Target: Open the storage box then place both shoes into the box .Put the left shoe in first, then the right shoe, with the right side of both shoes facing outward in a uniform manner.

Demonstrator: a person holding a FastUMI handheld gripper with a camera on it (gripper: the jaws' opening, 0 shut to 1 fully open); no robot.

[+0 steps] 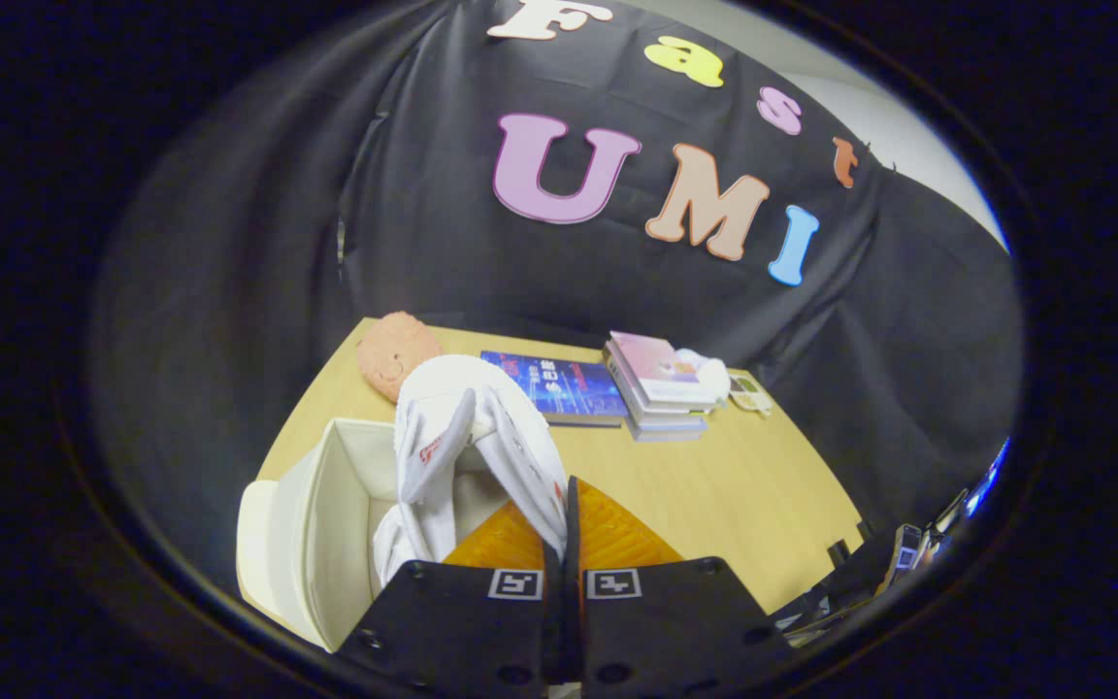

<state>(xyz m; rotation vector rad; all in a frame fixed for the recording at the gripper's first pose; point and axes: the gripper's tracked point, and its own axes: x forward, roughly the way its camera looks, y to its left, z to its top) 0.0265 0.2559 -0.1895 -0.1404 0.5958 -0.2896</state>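
Hand-held gripper (560, 529) clamped on 1 white shoe (481, 437), hanging over open box (326, 524) on desk (714, 485). Risk: thin pinch slipping, shoe toppling onto box rim, landing wrong-side out.

tool (564, 524) | 2 flat plates | 2 square markers | round screws

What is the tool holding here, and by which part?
The tool is shut on a white shoe, pinching a thin edge of its upper near the opening. The shoe hangs over the open white box.
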